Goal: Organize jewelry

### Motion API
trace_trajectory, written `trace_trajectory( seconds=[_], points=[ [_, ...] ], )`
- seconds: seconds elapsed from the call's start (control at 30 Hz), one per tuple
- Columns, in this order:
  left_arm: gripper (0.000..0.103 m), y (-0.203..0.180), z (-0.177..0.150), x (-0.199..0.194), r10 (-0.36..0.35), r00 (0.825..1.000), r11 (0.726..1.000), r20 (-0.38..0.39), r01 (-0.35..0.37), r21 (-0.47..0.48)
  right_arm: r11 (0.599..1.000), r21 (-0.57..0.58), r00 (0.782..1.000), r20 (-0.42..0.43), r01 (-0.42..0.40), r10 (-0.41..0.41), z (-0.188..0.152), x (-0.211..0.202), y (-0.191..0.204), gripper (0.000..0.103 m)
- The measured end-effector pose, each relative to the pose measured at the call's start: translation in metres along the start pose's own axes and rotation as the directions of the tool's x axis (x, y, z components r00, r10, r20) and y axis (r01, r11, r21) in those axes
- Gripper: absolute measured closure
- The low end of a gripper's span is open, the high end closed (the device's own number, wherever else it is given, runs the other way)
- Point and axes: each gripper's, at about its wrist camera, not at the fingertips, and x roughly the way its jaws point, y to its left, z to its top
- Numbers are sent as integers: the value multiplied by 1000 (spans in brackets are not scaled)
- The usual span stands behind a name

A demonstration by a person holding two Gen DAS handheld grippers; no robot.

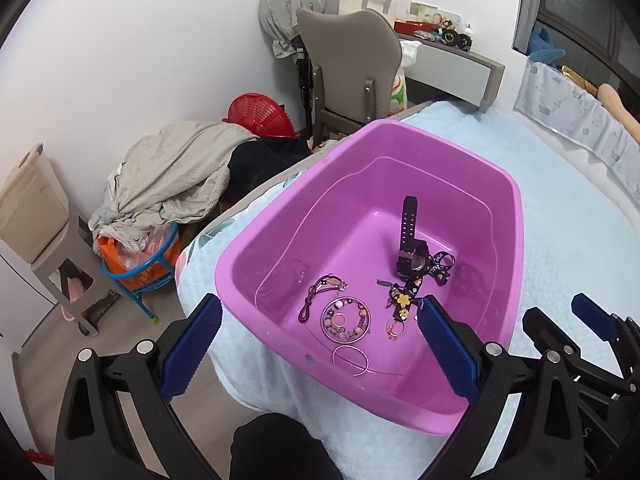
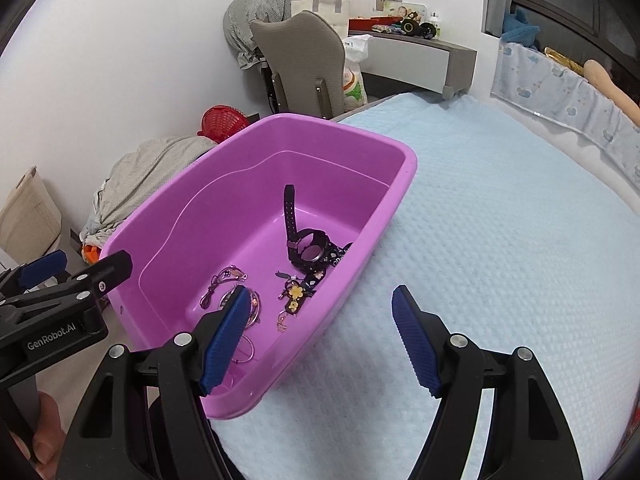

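Observation:
A pink plastic tub (image 1: 516, 216) (image 2: 404, 172) sits on the bed's pale blue quilt. Inside lie a black watch (image 1: 410, 248) (image 2: 308, 250), a dark flower charm strap (image 1: 404, 300) (image 2: 296, 294), a round beaded bracelet (image 1: 346, 318), a cord bracelet (image 1: 324, 288) (image 2: 224, 278) and a thin pink bangle (image 1: 352, 358). My left gripper (image 1: 320, 316) is open and empty over the tub's near edge. My right gripper (image 2: 320, 304) is open and empty over the tub's right rim. The right gripper also shows in the left wrist view (image 1: 560, 316).
The quilted bed (image 2: 500, 240) stretches to the right. A grey chair (image 1: 352, 64), a desk (image 1: 452, 68), a laundry pile (image 1: 176, 168), a red basket (image 1: 260, 114) and a beige hamper (image 1: 28, 204) stand beyond the bed's left edge.

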Motion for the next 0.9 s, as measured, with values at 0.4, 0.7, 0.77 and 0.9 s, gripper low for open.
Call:
trace_trajectory(
  seconds=[0.4, 0.7, 0.77, 0.9],
  points=[
    [7, -3, -7, -6, -3, 1000, 1000, 2, 3, 3, 1000, 9, 1000, 6, 10, -10, -9, -9, -1, 33],
    [7, -5, -8, -9, -10, 1000, 1000, 2, 10, 9, 1000, 10, 1000, 16, 12, -12, -10, -14, 1, 33],
    [7, -5, -9, -9, -7, 1000, 1000, 3, 7, 10, 1000, 10, 1000, 17, 11, -12, -9, -15, 0, 33],
    [7, -5, -9, -9, -10, 1000, 1000, 2, 10, 10, 1000, 12, 1000, 17, 10, -10, -11, -17, 1, 33]
  ],
)
